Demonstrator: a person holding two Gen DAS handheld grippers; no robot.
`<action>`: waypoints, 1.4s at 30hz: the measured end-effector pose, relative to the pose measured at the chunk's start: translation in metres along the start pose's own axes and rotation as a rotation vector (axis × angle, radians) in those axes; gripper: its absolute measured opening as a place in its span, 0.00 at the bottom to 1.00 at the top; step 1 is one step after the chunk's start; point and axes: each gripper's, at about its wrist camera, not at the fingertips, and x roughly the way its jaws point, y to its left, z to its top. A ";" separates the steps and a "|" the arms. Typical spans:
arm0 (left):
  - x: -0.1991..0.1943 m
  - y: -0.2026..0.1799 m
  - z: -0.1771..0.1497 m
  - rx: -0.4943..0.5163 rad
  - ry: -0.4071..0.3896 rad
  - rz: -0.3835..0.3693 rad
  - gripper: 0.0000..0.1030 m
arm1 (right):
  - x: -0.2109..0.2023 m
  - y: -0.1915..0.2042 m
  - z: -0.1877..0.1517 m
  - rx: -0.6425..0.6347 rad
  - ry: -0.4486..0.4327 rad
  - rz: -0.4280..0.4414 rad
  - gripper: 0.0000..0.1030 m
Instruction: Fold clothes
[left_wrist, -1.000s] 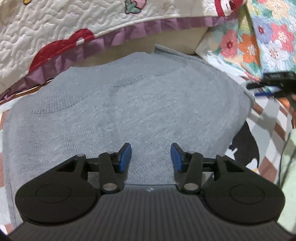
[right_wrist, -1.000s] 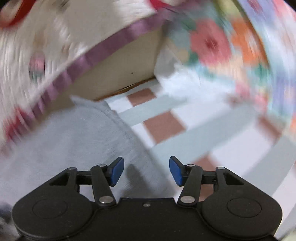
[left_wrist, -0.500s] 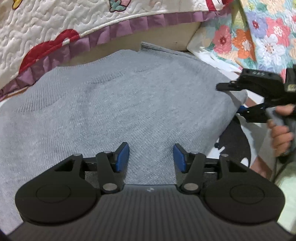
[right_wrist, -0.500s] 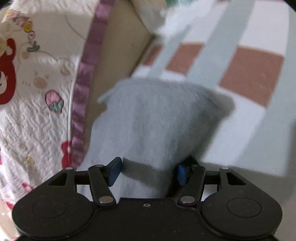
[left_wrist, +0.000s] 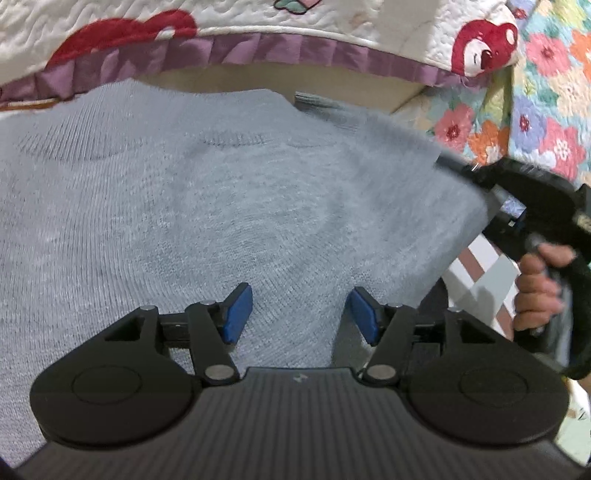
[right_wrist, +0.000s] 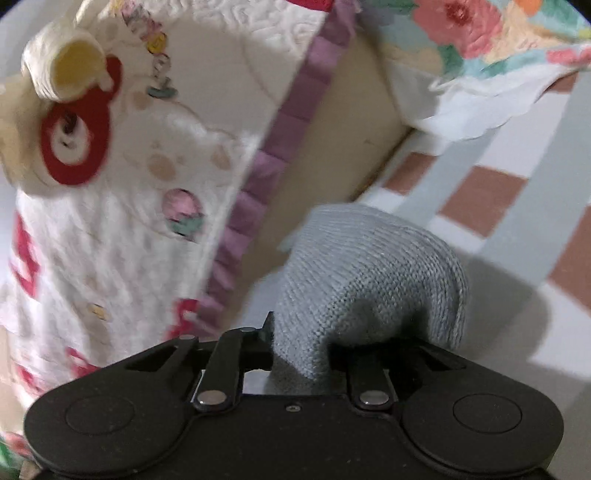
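the right gripper (right_wrist: 306, 354) pinches a bunched edge of the grey sweater (left_wrist: 229, 206). the left gripper (left_wrist: 301, 314) hovers spread above the sweater's flat middle.

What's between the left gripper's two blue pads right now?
Only flat grey knitted sweater under the open left gripper; nothing is pinched. The left wrist view shows it.

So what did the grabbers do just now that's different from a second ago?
The right gripper swung in from the checked sheet, closed its open fingers on the grey sweater at its right edge, and now has the knit bunched between them. The left gripper stayed open over the sweater, holding nothing. The sweater's body is spread out as before.
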 end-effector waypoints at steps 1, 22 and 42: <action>0.000 0.002 0.001 -0.014 0.004 -0.005 0.57 | 0.003 0.009 0.003 0.025 0.015 0.062 0.20; -0.102 0.133 -0.031 -0.477 0.011 -0.101 0.42 | 0.113 0.186 -0.153 -0.528 0.676 0.143 0.20; -0.151 0.203 -0.028 -0.617 -0.130 -0.025 0.51 | 0.093 0.209 -0.183 -0.668 0.663 0.229 0.20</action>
